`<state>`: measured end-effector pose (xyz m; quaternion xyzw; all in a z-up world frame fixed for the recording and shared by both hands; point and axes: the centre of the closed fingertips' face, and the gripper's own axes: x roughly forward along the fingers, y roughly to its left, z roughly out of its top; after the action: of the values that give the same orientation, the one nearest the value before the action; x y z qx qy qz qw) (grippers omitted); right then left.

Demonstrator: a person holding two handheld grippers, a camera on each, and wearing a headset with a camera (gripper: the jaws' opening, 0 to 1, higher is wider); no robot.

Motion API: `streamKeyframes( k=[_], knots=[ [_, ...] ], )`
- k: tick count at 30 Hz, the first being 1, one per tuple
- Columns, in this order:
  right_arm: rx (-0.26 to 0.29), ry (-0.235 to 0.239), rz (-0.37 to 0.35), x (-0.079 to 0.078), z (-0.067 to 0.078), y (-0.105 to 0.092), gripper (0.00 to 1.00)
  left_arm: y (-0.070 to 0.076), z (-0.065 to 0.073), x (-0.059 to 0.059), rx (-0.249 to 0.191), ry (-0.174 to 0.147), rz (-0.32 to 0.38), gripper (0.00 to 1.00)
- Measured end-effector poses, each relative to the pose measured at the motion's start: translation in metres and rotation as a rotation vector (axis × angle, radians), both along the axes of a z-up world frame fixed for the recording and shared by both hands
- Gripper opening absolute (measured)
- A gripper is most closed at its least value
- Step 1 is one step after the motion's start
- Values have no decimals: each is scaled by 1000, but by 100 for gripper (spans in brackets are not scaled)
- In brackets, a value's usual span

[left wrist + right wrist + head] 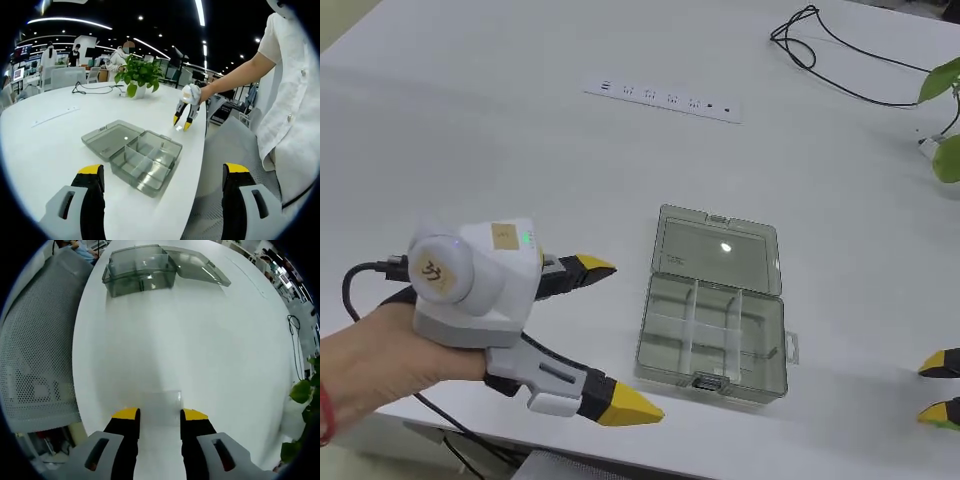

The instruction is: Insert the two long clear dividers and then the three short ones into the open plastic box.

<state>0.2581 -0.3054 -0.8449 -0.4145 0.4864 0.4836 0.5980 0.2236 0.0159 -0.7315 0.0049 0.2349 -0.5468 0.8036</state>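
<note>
Left tongs (625, 338): wide open, empty. Right tongs (160, 414): narrowed about your divider (158, 401) on the surface (150, 340), grip unclear, well apart from the box (140, 271). Divider: likely light, stiff, slippery; pinch its long edges.

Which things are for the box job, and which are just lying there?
For the job: plastic box, dividers inside it, clear divider at the jaws of the right gripper.
Just lying about: power strip, black cable, plant.

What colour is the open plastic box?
The box is smoky translucent grey; the head view shows it best.
</note>
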Motion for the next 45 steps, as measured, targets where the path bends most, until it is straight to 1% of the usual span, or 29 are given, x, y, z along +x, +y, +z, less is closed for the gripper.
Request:
streamKeyframes(
  k=[4, 6, 9, 11, 13, 14, 18, 20, 22, 27, 30, 33, 38, 39, 41, 44, 45],
  knots=[
    [10, -15, 0, 2, 5, 5, 33, 1, 1, 1, -4, -1, 6, 100],
    [17, -28, 1, 4, 10, 9, 33, 2, 3, 3, -7, -2, 12, 100],
    [40, -53, 3, 8, 21, 18, 33, 2, 5, 3, -12, -3, 16, 100],
    [68, -72, 3, 11, 33, 29, 33, 1, 7, 4, -19, -2, 20, 100],
    [83, -87, 7, 12, 40, 36, 33, 0, 10, 5, -32, -1, 26, 100],
    [93, -101, 13, 14, 45, 42, 33, 0, 11, 7, -35, -2, 30, 100],
    [124, -134, 29, 18, 64, 59, 33, -1, 14, 8, -39, -3, 30, 100],
    [131, -147, 39, 19, 70, 64, 33, -2, 15, 9, -42, -6, 29, 100],
    [145, -166, 46, 22, 82, 74, 33, -2, 19, 11, -52, -2, 37, 99],
    [165, -204, 76, 24, 105, 93, 33, -4, 25, 18, -77, -4, 50, 97],
    [172, -227, 90, 25, 117, 104, 33, -6, 31, 20, -90, -9, 52, 97],
    [181, -254, 102, 27, 130, 115, 33, -7, 36, 23, -99, -10, 55, 95],
    [205, -292, 124, 26, 150, 136, 33, -13, 51, 30, -135, 13, 74, 91],
    [206, -299, 126, 26, 153, 139, 33, -14, 54, 31, -145, 11, 77, 89],
    [208, -321, 137, 25, 161, 145, 33, -18, 60, 32, -165, 34, 83, 86],
    [211, -331, 146, 22, 168, 152, 33, -21, 67, 35, -174, 27, 87, 83],
    [210, -342, 160, 20, 173, 156, 33, -23, 71, 35, -183, 35, 88, 82]
  ],
)
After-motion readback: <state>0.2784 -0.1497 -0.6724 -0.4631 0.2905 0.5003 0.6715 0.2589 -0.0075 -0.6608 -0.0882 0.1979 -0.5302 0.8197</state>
